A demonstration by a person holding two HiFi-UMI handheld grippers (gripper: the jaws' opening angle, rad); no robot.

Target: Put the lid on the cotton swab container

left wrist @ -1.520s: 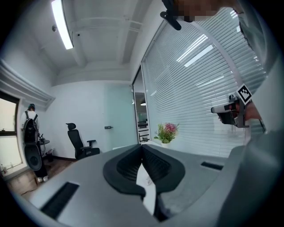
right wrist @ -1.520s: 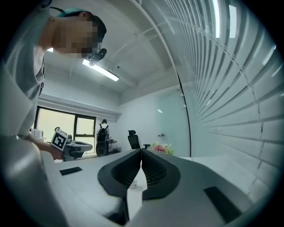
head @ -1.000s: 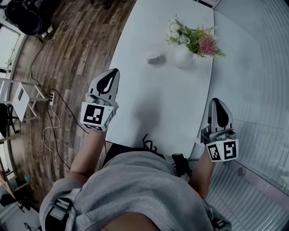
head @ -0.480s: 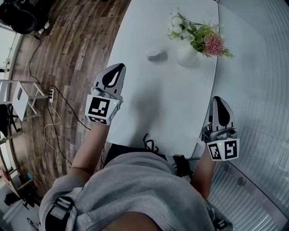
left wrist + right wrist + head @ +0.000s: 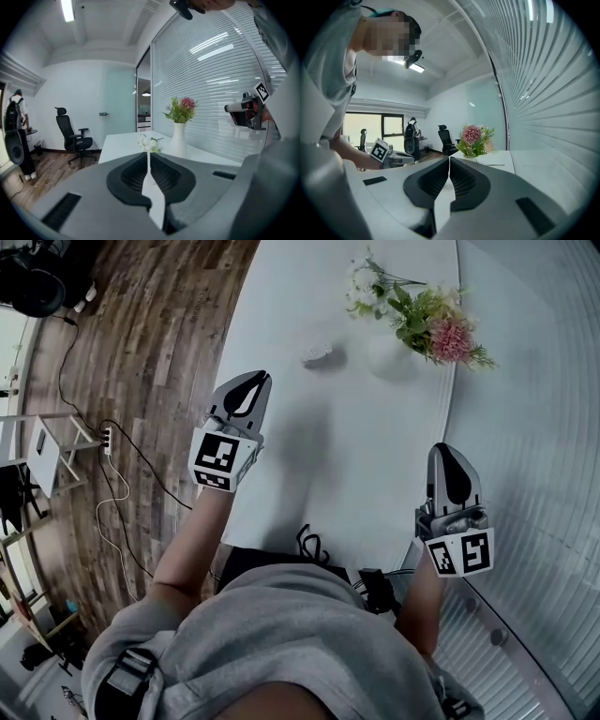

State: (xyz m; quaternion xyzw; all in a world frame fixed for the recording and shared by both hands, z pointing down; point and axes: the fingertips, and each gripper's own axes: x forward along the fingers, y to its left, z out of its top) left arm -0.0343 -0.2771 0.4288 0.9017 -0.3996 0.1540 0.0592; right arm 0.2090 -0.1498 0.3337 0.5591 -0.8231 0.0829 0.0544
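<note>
Far up the white table (image 5: 375,456), just left of the vase (image 5: 387,354) with its flowers (image 5: 441,329), sits a small pale thing (image 5: 317,354), probably the container. It is too small in the head view to tell whether the lid lies beside it, and neither gripper view shows it clearly. Both tongs are well short of it, near the table's close end. The left tongs (image 5: 251,381) are over the left edge and the right tongs (image 5: 444,452) are near the right edge. Each pair is clenched on nothing, with only a thin slit between the jaws in its own view (left (image 5: 148,154), right (image 5: 449,159)).

As a judgement, the container is light, thin, smooth plastic that would skid or tip at a nudge. One pair of tongs should steady it low on the wall with a gentle pinch. The lid is likely light, flat and slippery, and is best taken across its rim and lowered level.
</note>
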